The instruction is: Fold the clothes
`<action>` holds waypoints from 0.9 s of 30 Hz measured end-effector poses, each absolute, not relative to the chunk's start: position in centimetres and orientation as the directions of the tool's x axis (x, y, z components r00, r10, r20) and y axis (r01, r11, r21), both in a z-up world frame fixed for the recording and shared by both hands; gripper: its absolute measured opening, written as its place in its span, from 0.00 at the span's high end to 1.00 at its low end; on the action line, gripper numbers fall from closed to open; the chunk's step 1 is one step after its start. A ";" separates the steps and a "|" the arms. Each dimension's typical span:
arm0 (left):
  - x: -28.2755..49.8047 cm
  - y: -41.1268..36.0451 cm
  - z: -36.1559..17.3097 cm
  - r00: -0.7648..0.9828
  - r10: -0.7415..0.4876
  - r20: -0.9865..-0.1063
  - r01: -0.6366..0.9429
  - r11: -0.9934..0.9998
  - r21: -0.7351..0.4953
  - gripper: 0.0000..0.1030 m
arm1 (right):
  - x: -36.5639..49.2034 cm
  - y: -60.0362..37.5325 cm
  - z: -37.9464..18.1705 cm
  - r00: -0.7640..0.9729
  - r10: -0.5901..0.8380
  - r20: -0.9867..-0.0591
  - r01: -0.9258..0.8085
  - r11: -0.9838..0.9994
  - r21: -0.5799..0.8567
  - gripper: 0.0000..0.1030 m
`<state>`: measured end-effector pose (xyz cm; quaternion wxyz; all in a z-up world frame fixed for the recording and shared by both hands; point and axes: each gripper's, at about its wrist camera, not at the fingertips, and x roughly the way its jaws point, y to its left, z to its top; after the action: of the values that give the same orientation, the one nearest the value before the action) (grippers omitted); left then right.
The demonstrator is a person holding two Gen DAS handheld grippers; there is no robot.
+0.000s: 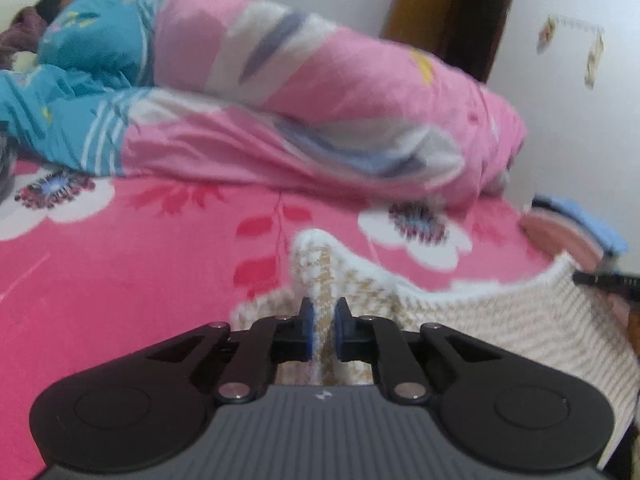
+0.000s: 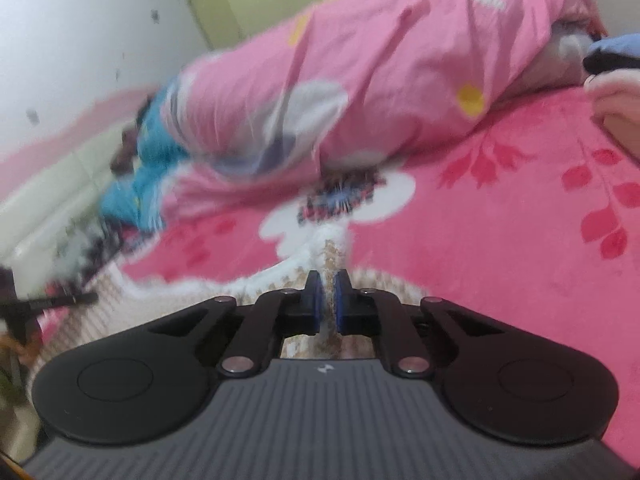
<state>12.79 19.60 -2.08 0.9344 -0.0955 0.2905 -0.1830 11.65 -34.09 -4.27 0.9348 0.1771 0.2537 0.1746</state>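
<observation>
A cream knitted garment with a tan houndstooth pattern (image 1: 500, 320) lies on the pink flowered bed sheet (image 1: 140, 280). My left gripper (image 1: 323, 312) is shut on a pinched-up fold of its edge, which sticks up as a peak between the blue pads. In the right wrist view the same garment (image 2: 384, 284) runs left along the sheet (image 2: 500, 240). My right gripper (image 2: 329, 284) is shut on another raised fold of its edge. The tip of the other gripper (image 1: 600, 280) shows at the right edge of the left wrist view, and at the left edge of the right wrist view (image 2: 52, 304).
A rolled pink and blue quilt (image 1: 320, 92) lies across the far side of the bed. A folded pile of clothes with a blue top piece (image 1: 576, 232) sits at the right. A wooden door (image 1: 448, 20) and white wall stand beyond.
</observation>
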 end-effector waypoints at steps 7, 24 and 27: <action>15.8 20.2 -3.2 0.745 -0.400 -0.534 0.258 0.911 -0.322 0.90 | 13.5 -34.8 -4.6 0.821 0.410 -0.398 -0.222 0.871 0.439 0.95; 17.5 20.9 -5.6 0.698 -0.360 -0.620 0.197 0.928 -0.317 0.62 | 15.8 -35.6 -8.5 0.802 0.356 -0.481 -0.128 0.887 0.443 0.87; 15.7 21.0 -3.0 0.739 -0.337 -0.583 0.196 0.936 -0.293 0.54 | 13.9 -35.4 -5.3 0.848 0.241 -0.472 -0.088 0.942 0.324 0.84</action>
<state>15.66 20.98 -3.02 0.9263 -0.1069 0.3316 -0.1438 13.88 -35.41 -5.31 0.9499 0.1465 0.2620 0.0867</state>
